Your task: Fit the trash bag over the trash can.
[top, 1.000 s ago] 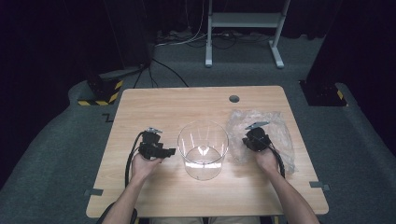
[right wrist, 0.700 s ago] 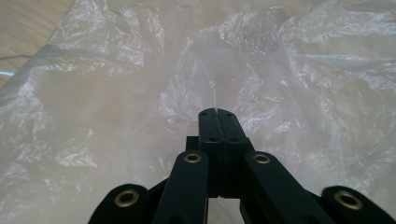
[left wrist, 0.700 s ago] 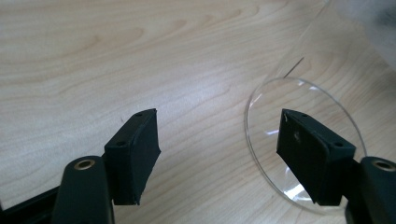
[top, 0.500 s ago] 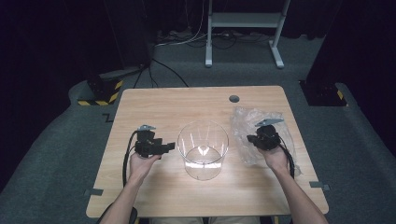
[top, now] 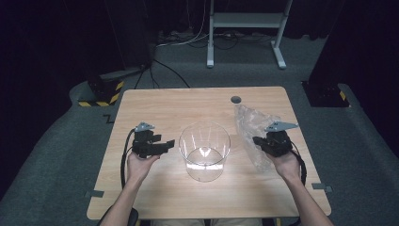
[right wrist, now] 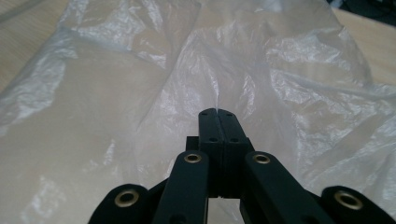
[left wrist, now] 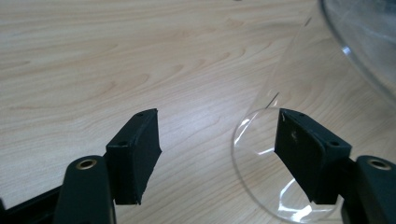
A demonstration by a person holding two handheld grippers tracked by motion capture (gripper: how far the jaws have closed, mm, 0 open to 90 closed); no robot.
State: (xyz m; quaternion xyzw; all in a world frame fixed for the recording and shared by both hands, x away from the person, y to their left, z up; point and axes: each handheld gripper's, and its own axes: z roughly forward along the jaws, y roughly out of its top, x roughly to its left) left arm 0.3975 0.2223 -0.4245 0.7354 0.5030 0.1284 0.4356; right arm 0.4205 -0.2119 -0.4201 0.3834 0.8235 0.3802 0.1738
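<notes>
A clear round container point(top: 204, 150) stands mid-table. Right of it lies a crumpled clear plastic bag point(top: 248, 123). My right gripper point(top: 257, 140) points left at the bag's near side, and in the right gripper view it point(right wrist: 217, 112) is shut on a fold of the bag's film point(right wrist: 140, 93), which is drawn up to the tips. My left gripper point(top: 165, 146) is held just left of the container and is open. In the left gripper view it point(left wrist: 219, 135) has nothing between its jaws, which have just closed slightly, and the container's wall point(left wrist: 299, 70) lies beyond the right-hand jaw.
The wooden table point(top: 155, 103) has a cable hole point(top: 235, 100) near its far edge. A cable loops back from each gripper along the forearm. Beyond the table stand a white frame point(top: 244, 21) and floor cables, with a yellow-black striped base point(top: 101, 96) on the floor at the left.
My right gripper has risen and shifted right, pulling the bag's film up with it. The left gripper has lifted a little off the table.
</notes>
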